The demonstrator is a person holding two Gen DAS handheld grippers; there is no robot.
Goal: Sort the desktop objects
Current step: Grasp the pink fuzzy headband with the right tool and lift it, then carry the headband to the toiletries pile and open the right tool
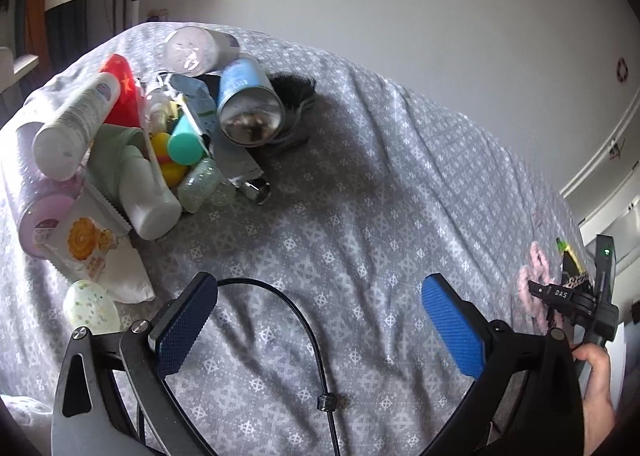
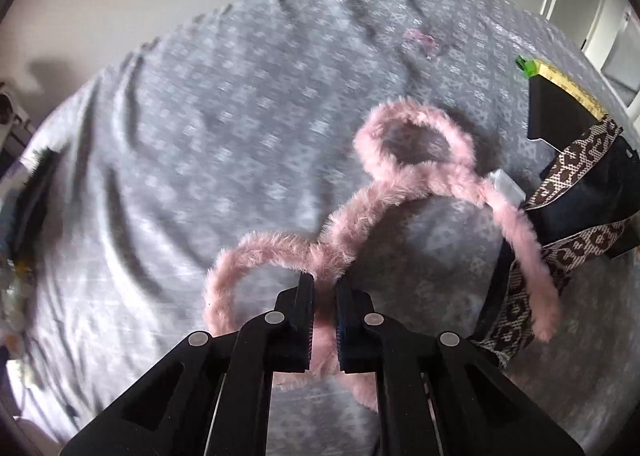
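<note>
Fuzzy pink headband [image 2: 400,175], looped like ears, lies on grey patterned cloth [image 2: 200,115] beside leopard-print strap [image 2: 576,159]. Right gripper [image 2: 323,296] clenched on its furry band; soft pile squeezed between the pads. Left gripper [image 1: 320,320] released, ribbed blue pads [image 1: 454,324] wide apart over bare cloth, near cluttered bottles and cans [image 1: 248,103].

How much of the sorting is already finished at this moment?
Little looks done: only a few items, such as the patterned strap, lie apart on the grey cloth. In hand: the right tongs are shut on the pink fuzzy headband. Left: the heap of bottles; the left tongs are open, empty.
</note>
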